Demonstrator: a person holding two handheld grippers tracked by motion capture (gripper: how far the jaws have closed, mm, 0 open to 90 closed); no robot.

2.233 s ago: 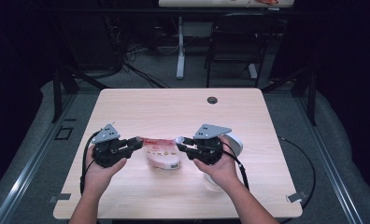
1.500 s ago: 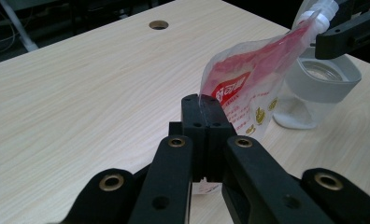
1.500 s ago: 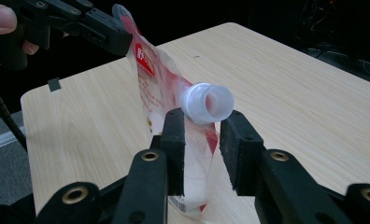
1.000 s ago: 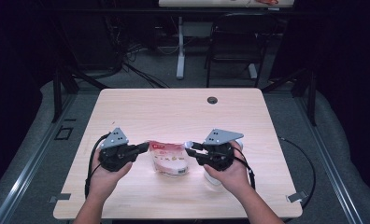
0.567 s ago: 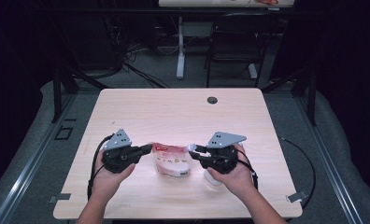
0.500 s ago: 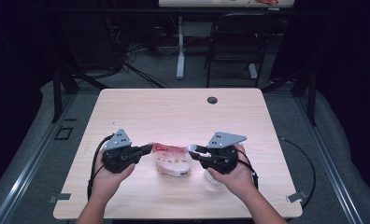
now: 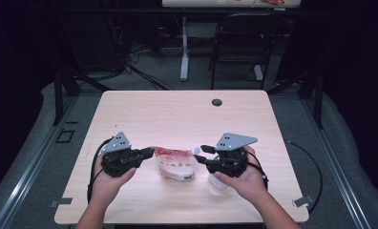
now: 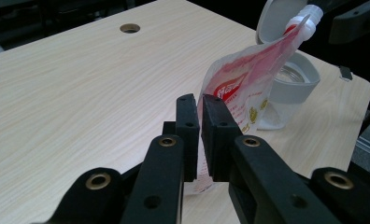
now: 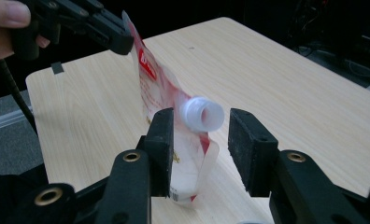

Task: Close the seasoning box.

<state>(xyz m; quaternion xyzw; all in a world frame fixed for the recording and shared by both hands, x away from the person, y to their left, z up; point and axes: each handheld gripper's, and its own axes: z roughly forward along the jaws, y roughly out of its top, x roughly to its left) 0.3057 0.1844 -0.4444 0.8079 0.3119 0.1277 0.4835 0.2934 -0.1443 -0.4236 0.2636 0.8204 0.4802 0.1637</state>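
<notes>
A red-and-white spouted pouch (image 7: 176,164) stands upright on the wooden table (image 7: 177,114) between my two grippers. My left gripper (image 7: 150,151) is shut on the pouch's upper corner; in the left gripper view the black jaws (image 8: 199,100) pinch the film edge of the pouch (image 8: 241,88). My right gripper (image 7: 202,153) is open. In the right gripper view its jaws (image 9: 202,116) stand on either side of the white spout (image 9: 202,114) with a gap on each side. The left gripper (image 9: 89,23) holds the far corner there.
A clear jar with a grey rim (image 8: 290,79) and a raised lid (image 8: 272,18) stands just behind the pouch, under my right hand (image 7: 219,182). A cable hole (image 7: 217,102) sits near the table's far edge. Chairs and table legs stand beyond.
Both grippers and the pouch have come toward the near edge of the table and slightly right. Over the last half second nothing has visibly moved.
</notes>
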